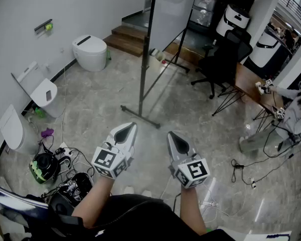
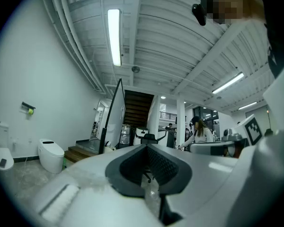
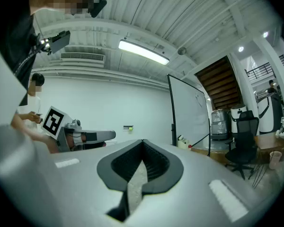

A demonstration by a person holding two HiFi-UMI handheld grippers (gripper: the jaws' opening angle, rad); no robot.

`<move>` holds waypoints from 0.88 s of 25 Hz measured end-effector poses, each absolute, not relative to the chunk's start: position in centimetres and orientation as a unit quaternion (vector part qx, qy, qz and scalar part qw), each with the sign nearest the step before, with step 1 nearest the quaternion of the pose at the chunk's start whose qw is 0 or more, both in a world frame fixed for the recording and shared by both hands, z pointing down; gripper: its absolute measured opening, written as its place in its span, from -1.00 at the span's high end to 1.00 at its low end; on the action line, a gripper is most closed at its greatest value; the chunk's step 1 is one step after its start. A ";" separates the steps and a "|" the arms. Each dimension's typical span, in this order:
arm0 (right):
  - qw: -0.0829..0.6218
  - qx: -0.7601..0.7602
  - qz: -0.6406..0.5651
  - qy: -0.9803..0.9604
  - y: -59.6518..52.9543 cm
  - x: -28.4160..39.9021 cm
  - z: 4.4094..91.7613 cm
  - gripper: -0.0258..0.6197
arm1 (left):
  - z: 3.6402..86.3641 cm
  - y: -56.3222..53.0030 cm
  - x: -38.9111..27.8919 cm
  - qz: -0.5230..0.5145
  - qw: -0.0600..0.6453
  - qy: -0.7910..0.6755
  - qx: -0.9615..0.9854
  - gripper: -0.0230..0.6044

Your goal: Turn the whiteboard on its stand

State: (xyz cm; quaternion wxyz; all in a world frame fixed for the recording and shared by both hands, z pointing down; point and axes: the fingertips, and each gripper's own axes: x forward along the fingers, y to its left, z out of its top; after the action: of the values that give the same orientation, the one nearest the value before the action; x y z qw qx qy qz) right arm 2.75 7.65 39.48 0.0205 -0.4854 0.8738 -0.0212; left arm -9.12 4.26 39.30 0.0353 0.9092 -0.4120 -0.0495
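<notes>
The person's forearms (image 1: 93, 201) hold two grippers level, side by side, short of the whiteboard.

The left gripper (image 1: 126, 129) has its jaws pressed together with nothing between them, and the right gripper (image 1: 174, 137) is closed the same way, its tips meeting. The whiteboard (image 1: 170, 14) stands ahead on the grey floor (image 1: 90, 104), seen nearly edge-on, carried upright on its dark stand (image 1: 142, 74), well apart from both grippers. A white toilet (image 1: 90, 51) sits to its left by the wall, and a black office chair (image 1: 226, 59) stands to its right.
</notes>
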 end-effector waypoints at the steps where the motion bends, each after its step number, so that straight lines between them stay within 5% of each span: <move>1: 0.020 -0.486 -0.020 0.874 7.8 2.7 39.5 0.90 | 39.3 4.3 -9.1 -0.049 0.035 -0.411 0.910 0.92; 22: 0.036 -0.492 -0.022 0.870 8.5 3.0 39.2 0.89 | 38.9 5.0 -9.2 -0.044 0.030 -0.405 0.913 0.92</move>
State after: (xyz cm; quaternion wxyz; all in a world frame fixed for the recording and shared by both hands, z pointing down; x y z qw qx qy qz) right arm 2.98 8.52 39.18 0.0359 -0.4918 0.8697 -0.0220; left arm -9.19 5.05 38.94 0.0303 0.9128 -0.4049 -0.0443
